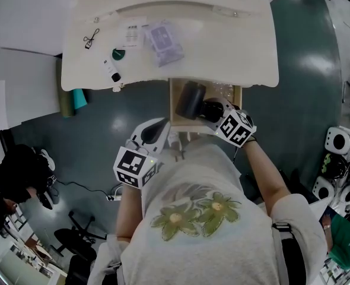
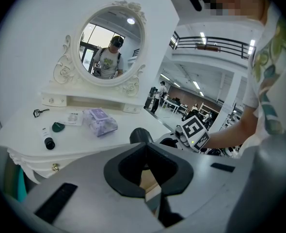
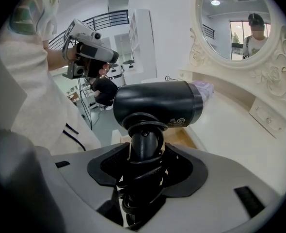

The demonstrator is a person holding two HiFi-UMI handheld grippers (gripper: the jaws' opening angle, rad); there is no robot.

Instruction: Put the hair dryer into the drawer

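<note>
A black hair dryer point(image 1: 190, 100) hangs over the open wooden drawer point(image 1: 236, 97) under the white vanity table. My right gripper point(image 1: 213, 108) is shut on its handle, with the cord coiled round that handle. In the right gripper view the hair dryer point(image 3: 157, 103) stands upright between the jaws of the right gripper point(image 3: 145, 149), its barrel lying crosswise above the drawer's wood point(image 3: 184, 139). My left gripper point(image 1: 162, 127) is by the drawer's left front corner, shut with nothing in it. In the left gripper view, the left gripper point(image 2: 145, 171) points toward the hair dryer point(image 2: 140, 135).
The vanity table top point(image 1: 234, 46) carries a purple packet point(image 1: 163, 40), a small bottle point(image 1: 111, 70), a teal item point(image 1: 118, 54), a paper card point(image 1: 133, 31) and a black clip point(image 1: 92, 38). An oval mirror point(image 2: 111, 45) stands at its back. A teal roll point(image 1: 74, 100) lies left of the table.
</note>
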